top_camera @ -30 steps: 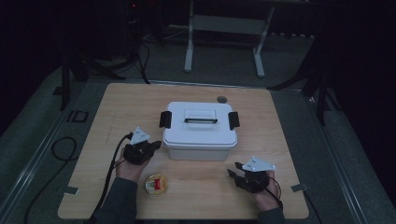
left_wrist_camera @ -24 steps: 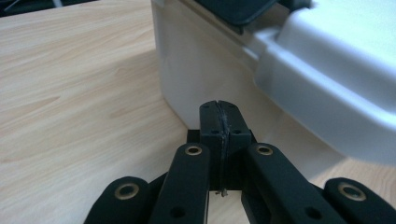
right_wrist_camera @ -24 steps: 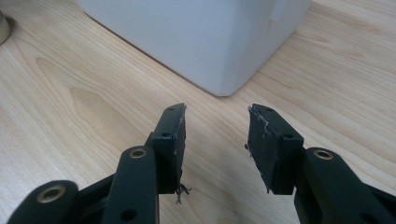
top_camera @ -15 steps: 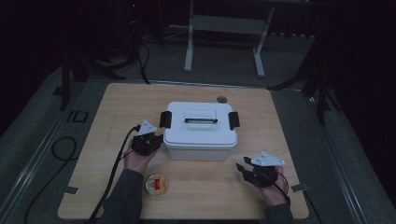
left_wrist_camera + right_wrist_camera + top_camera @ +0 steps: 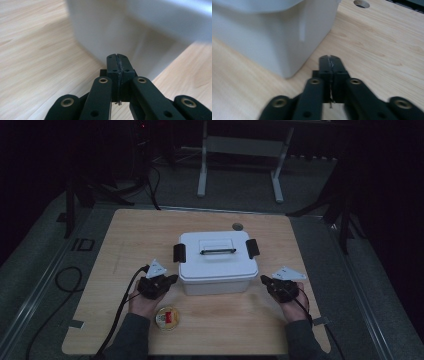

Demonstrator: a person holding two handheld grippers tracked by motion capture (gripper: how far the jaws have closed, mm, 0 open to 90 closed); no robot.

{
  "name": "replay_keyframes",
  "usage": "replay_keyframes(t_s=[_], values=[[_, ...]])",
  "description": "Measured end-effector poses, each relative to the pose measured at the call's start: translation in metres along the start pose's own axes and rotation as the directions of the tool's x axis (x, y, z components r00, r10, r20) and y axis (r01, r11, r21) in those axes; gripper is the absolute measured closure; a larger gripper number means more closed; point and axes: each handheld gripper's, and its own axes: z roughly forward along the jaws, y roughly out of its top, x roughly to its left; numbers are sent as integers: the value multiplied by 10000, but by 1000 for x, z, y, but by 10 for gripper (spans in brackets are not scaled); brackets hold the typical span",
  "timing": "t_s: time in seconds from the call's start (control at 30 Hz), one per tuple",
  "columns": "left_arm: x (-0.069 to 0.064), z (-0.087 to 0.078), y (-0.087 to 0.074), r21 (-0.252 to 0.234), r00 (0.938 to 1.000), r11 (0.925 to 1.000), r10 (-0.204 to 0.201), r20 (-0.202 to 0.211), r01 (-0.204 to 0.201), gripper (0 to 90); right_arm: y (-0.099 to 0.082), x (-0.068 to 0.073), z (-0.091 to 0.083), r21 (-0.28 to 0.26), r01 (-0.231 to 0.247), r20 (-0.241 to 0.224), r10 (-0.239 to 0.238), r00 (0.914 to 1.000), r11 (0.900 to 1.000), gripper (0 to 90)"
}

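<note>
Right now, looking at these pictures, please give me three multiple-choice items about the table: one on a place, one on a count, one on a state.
1. Where does the small round tin lie?
A. on the box lid
B. on the table in front of the white box, nearer the left hand
C. by the hole in the table

2. How many black clips does the white box show in the high view?
A. two
B. four
C. none

3. How do the jaws of the left gripper stand?
A. wide open
B. closed on the tin
C. shut, with nothing between them

Answers: 1 B, the tin sits at the near edge beside the left forearm. 2 A, one clip on each end of the lid. 3 C, the black jaws meet, holding nothing.
</note>
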Motion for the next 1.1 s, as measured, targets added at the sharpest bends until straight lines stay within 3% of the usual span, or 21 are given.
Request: replay_keyframes(t_s=[0.13,0.3,0.6,0.7,0.83,1.1], values=[[17,-4,-16,292,9979,9989,-363,-537,379,845,13,-5,15,-214,-334,-171,330,9993,9992,900],[33,-3,-31,616,9924,9935,-908,-831,961,841,23,-7,22,-349,-582,-472,566,9973,9977,875],[36,1,-35,919,9921,9911,-878,-897,960,825,25,-1,21,-445,-534,-1657,453,9851,9976,879],[37,0,-37,912,9913,9905,-942,-920,1026,826,22,5,18,-453,-391,-1749,306,9841,9982,874],[36,-2,-39,960,9914,9903,-918,-932,1007,812,20,7,16,-222,-132,-1548,96,9879,9997,779],[35,2,-43,1350,9913,9860,-844,-1007,976,717,22,-9,-5,-122,-185,-1479,165,9889,9998,636]])
